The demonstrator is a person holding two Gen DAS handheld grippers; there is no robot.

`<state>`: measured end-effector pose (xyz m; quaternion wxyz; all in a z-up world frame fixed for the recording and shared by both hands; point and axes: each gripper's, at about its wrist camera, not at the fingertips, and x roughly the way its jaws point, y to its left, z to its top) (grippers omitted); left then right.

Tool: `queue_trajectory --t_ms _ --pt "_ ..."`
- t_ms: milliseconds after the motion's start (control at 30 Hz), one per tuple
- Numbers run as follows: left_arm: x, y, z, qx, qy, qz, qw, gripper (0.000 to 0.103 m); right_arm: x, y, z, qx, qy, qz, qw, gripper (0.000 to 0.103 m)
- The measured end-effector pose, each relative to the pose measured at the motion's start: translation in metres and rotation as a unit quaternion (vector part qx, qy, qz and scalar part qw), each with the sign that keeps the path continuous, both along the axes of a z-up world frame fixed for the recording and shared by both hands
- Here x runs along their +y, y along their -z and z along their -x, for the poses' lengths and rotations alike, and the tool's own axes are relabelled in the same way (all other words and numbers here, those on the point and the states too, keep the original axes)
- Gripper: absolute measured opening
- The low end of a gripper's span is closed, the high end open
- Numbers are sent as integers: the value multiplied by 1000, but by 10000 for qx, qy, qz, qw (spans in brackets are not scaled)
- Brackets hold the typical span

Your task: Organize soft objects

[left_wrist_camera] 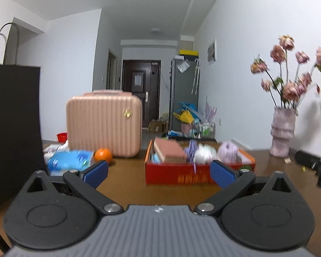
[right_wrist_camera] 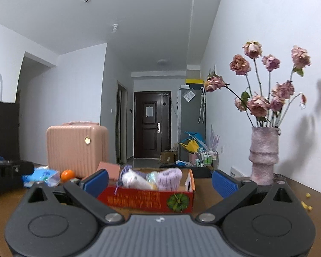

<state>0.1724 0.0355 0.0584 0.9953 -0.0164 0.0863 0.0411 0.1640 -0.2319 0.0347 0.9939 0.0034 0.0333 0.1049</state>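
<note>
A red cardboard box (left_wrist_camera: 177,175) stands on the brown table and holds soft things: a white plush toy (left_wrist_camera: 203,154), a purple fluffy item (left_wrist_camera: 229,152) and a pink book-like block (left_wrist_camera: 169,152). My left gripper (left_wrist_camera: 158,173) is open and empty, just in front of the box. In the right wrist view the same box (right_wrist_camera: 147,199) shows the white plush (right_wrist_camera: 132,180) and the purple fluffy item (right_wrist_camera: 169,177). My right gripper (right_wrist_camera: 159,182) is open and empty, close before the box.
A pink hard case (left_wrist_camera: 104,124) stands behind an orange (left_wrist_camera: 103,155) and a blue packet (left_wrist_camera: 68,160). A black paper bag (left_wrist_camera: 12,128) stands at the left. A vase of dried roses (right_wrist_camera: 264,156) stands at the right by the wall.
</note>
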Motion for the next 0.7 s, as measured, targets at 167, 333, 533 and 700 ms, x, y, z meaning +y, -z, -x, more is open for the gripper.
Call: queue_trajectory --t_ms 167,333,533,700 --pt "5 23 44 242 -24 -29 9997 103 -7 18 46 341 127 213 9991 103" --pt "15 37 73 396 -120 72 9991 103 -11 29 75 706 277 242 9968 103" --pt "21 41 91 449 -78 185 9988 103 -9 28 93 775 373 316 9958 103" --pt "18 40 97 427 26 192 9989 103 -5 25 96 738 332 336 9961 103"
